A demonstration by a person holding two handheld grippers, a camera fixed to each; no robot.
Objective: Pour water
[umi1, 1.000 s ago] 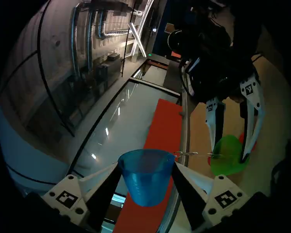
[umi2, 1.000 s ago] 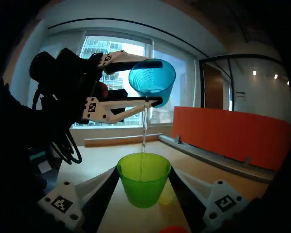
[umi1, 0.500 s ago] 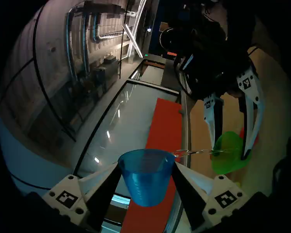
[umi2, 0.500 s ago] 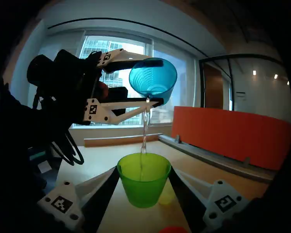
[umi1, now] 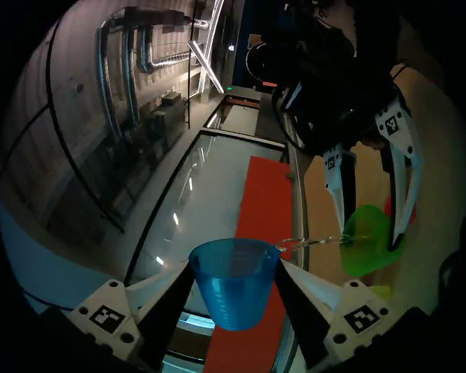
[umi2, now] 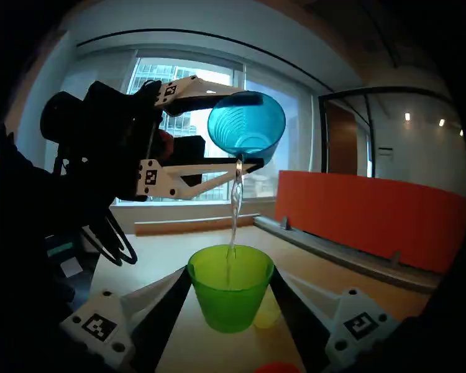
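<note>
1. Left gripper is clenched on the blue cup, with both fingers pressing its sides. In the right gripper view I see that cup held high and tipped well over.
2. Right gripper grasps the green cup the same way, upright and directly below the blue cup. It sits low over the pale table, and I cannot tell whether it rests on it.
3. A thin stream of water falls from the blue cup's lower lip into the green cup's mouth. I judge the pour itself is the step in hand, underway and not finished.
4. I cannot tell how much water is left above or how full the green cup is; the tinted walls show no clear level.
5. The next move, as I judge it, calls for a gentle further tilt so the stream stays centred over the green cup. The green cup should be held steady beneath. Any sideways drift of either cup would put water on the table.
</note>
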